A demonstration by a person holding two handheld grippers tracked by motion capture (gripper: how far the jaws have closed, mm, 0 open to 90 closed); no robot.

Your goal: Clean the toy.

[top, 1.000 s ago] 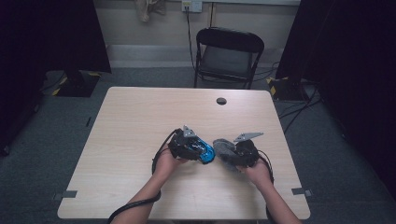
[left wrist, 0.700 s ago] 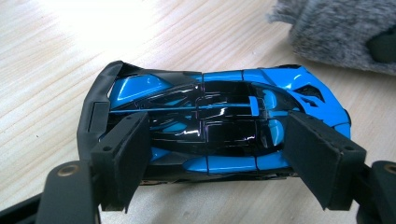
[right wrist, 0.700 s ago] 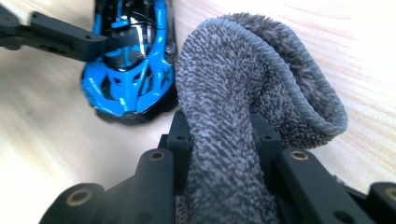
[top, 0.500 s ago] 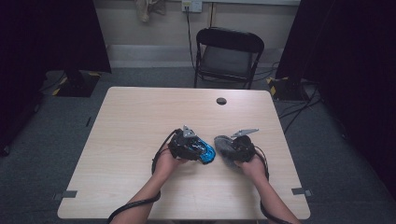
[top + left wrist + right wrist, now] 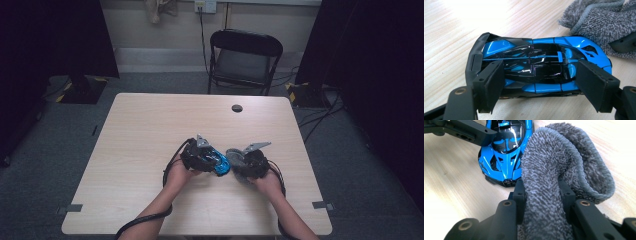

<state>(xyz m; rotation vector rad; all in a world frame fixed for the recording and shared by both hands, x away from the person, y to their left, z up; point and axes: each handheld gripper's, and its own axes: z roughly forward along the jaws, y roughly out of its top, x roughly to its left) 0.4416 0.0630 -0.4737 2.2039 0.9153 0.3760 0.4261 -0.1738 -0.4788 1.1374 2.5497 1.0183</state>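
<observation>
On the table (image 5: pixel 140 130), toward the person's edge and slightly right of the middle, a toy sports car (image 5: pixel 216 162) lies between the jaws of the left gripper (image 5: pixel 212 161) — one pad at its tail, the other near its nose, the car lying crosswise to them. Just to the right, touching or nearly touching the car's nose, a terry cloth (image 5: pixel 236 159) sits bunched in the right gripper (image 5: pixel 240 162), a fold of it rising between the jaws. A small round disc (image 5: pixel 237 108) — perhaps a cable port — lies well apart, near the far edge. Behind the table stands a folding chair (image 5: pixel 245 60), with cables on the floor to its right.
</observation>
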